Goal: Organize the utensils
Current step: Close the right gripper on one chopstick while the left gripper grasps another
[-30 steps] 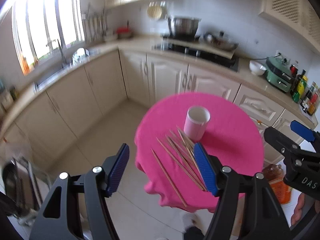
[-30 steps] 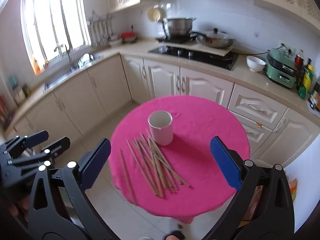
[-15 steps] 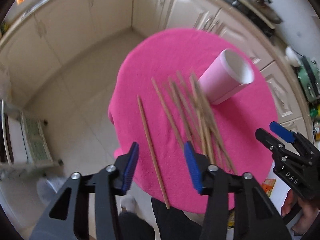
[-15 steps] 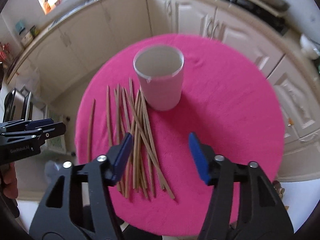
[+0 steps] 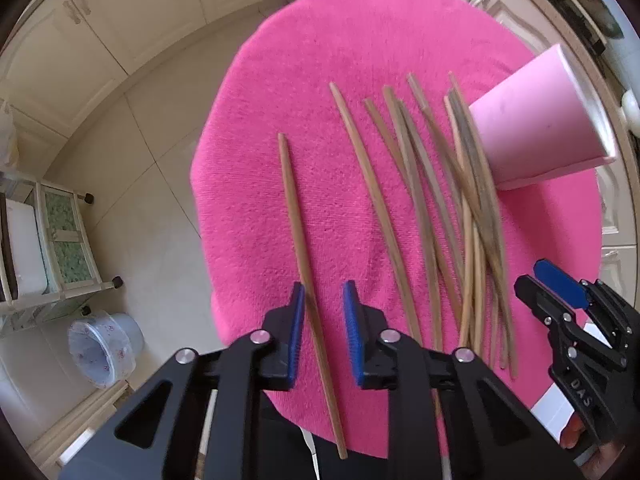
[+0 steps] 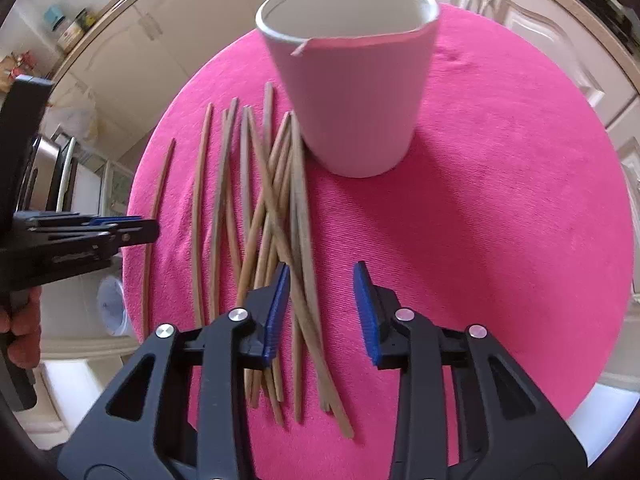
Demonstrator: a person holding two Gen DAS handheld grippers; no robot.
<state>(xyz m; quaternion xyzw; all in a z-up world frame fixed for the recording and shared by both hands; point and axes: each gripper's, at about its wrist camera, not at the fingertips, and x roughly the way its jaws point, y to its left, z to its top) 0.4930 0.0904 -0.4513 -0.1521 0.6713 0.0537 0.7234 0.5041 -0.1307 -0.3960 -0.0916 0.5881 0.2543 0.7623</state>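
We see a loose fan of wooden chopsticks (image 6: 276, 216) lying on the pink cloth (image 6: 480, 208) over the round counter, tips toward the pink cup (image 6: 352, 92), which stands upright just beside the pile's right edge, touching or nearly touching the nearest sticks. One single chopstick (image 5: 304, 268) lies apart on the left of the bunch, with its near end past the cloth edge. Left hand-held gripper (image 5: 322, 332) points down over that lone stick; its jaws have just been closing, the stick runs between the blue pads, close to the left pad, with a gap visible on the right side, so not clamped yet. Right hand-held gripper (image 6: 320, 312) sits over the near ends of the crossed bunch; its jaws have also just been closing, a few sticks pass between the pads, gap visible on the right pad, not gripped. Beyond the counter: cream cabinets (image 5: 132, 20), tiled floor, a small bin (image 5: 104, 354) beside a rack.
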